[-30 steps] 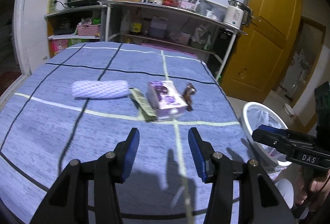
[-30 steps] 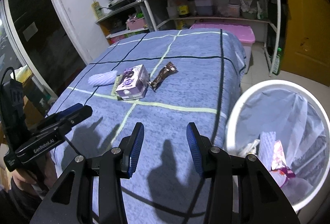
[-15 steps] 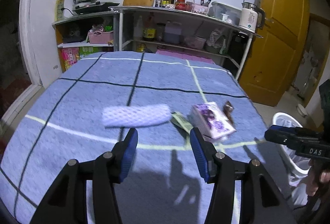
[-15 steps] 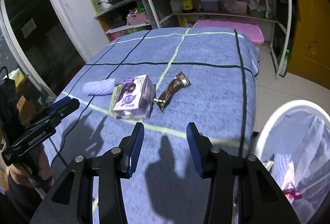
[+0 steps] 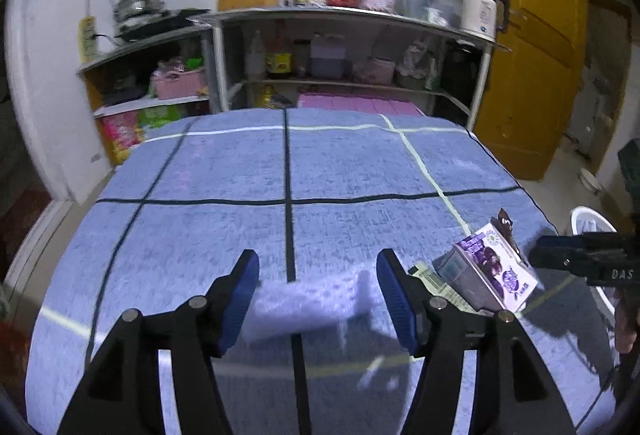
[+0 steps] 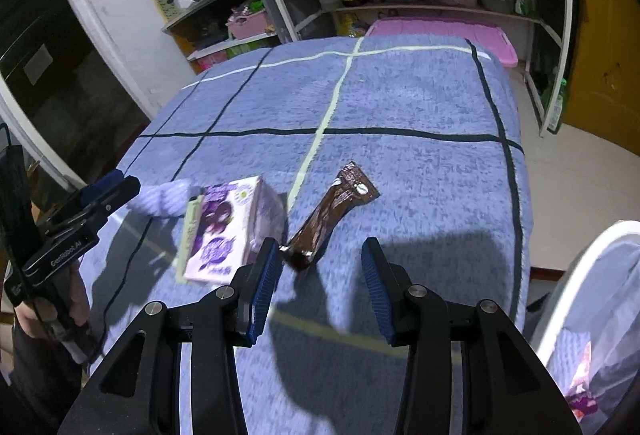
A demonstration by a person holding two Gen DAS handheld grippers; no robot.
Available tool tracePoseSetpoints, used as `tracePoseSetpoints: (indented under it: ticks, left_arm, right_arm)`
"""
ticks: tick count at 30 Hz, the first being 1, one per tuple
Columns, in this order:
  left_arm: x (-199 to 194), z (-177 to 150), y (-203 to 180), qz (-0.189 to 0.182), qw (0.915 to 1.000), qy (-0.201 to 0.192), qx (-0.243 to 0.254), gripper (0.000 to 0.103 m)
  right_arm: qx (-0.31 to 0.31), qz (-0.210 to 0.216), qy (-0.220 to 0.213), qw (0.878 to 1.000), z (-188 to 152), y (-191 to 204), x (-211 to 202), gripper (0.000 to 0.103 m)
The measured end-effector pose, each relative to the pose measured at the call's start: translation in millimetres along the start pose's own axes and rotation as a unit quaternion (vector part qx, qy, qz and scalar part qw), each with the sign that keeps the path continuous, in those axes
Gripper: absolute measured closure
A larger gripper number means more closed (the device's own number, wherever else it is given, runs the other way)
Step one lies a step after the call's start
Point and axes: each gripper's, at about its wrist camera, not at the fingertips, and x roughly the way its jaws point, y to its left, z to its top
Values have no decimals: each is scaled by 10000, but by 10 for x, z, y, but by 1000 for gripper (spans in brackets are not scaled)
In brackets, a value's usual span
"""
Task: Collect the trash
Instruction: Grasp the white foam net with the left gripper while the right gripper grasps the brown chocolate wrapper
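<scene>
White foam netting point(image 5: 308, 301) lay between the opening left hand-held gripper point(image 5: 318, 297), while the right hand-held gripper point(image 6: 320, 285) hung spread over a brown wrapper point(image 6: 332, 215).

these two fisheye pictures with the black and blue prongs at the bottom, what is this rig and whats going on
No robot here: a person holds a two-finger claw in each hand, each carrying a forward-looking camera. One picture looks along the left claw, the other along the right claw. On the blue cloth-covered table lie a white foam net sleeve, a purple carton and a brown wrapper. A white bin stands beside the table. The left claw's jaws are opening around the sleeve, not pressing it. The right claw is open above the wrapper's end. Nothing is held.
</scene>
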Motion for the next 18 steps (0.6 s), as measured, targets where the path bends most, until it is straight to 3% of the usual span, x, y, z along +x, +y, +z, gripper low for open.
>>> tracePoseSetpoints:
  ticks: [5, 10, 15, 18]
  left_arm:
    - [215, -56, 9, -276, 9984, 385, 301, 38]
    - [191, -123, -46, -476, 9961, 479, 562, 35]
    - [119, -218, -149, -547, 9916, 579, 1021, 34]
    - [99, -243, -196, -409, 9907, 597, 1151, 34]
  right_arm:
    - [109, 4, 170, 9998, 34, -43, 166, 59]
    - [64, -15, 202, 9998, 85, -20, 231, 59]
    - [189, 59, 178, 9996, 98, -23, 201, 59]
    - [219, -36, 180, 9996, 125, -21, 233, 59]
